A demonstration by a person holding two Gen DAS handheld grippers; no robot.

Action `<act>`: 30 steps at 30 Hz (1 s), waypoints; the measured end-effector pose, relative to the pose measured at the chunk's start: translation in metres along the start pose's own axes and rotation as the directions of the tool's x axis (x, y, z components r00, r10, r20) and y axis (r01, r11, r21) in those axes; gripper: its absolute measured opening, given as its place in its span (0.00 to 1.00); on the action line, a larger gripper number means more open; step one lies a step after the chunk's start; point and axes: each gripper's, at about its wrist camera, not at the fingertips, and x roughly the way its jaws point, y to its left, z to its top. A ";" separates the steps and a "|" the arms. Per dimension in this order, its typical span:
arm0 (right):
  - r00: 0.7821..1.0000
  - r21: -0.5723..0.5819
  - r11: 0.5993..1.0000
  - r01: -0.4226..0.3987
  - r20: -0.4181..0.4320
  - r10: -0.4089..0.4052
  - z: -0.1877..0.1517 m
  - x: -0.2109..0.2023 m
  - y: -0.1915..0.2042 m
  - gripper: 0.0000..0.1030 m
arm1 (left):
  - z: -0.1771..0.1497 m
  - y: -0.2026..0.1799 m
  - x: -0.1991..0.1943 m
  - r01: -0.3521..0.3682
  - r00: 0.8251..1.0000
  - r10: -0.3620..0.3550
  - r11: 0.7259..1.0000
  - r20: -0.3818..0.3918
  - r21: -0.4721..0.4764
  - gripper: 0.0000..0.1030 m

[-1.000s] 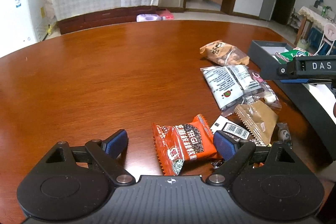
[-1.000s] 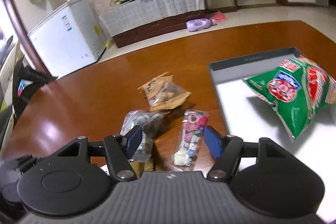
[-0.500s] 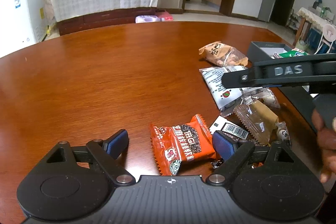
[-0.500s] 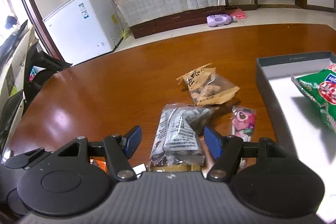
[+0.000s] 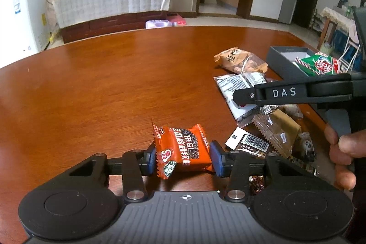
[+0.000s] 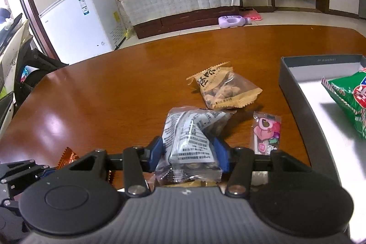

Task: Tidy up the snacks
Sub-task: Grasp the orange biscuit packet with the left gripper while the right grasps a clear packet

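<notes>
both jaws have just closed: left gripper (image 5: 181, 158) clamps the orange packet (image 5: 183, 150), right gripper (image 6: 188, 156) the grey-white pouch (image 6: 189, 136); we lift gently toward the grey box (image 6: 295, 88).

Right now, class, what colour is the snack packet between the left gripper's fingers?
Orange packet, with a dark speckled picture; clearest in the left wrist view.

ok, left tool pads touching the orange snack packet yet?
Touching. The left wrist view shows both blue pads of the left tool, whose jaws have just been closing, pressed against the orange snack packet, crumpling its edges.

left hand-held gripper (image 5: 181, 158) closed on orange packet (image 5: 183, 150), right hand-held gripper (image 6: 188, 153) closed on printed pouch (image 6: 189, 138)
</notes>
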 end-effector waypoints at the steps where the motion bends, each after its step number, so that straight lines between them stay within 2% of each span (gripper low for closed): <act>1: 1.000 -0.002 1.000 -0.001 0.002 0.001 0.000 0.000 0.000 0.48 | 0.000 0.001 0.000 0.004 1.000 -0.004 1.000 0.002 -0.006 0.42; 8: 1.000 0.011 1.000 -0.018 0.016 0.018 -0.001 -0.001 -0.008 0.43 | 0.002 0.002 0.000 0.000 1.000 0.000 1.000 0.012 -0.020 0.36; 30: 0.989 0.034 0.990 -0.135 0.067 0.132 0.006 -0.031 -0.006 0.38 | 0.008 0.002 -0.011 -0.022 0.997 0.025 0.999 0.073 -0.045 0.34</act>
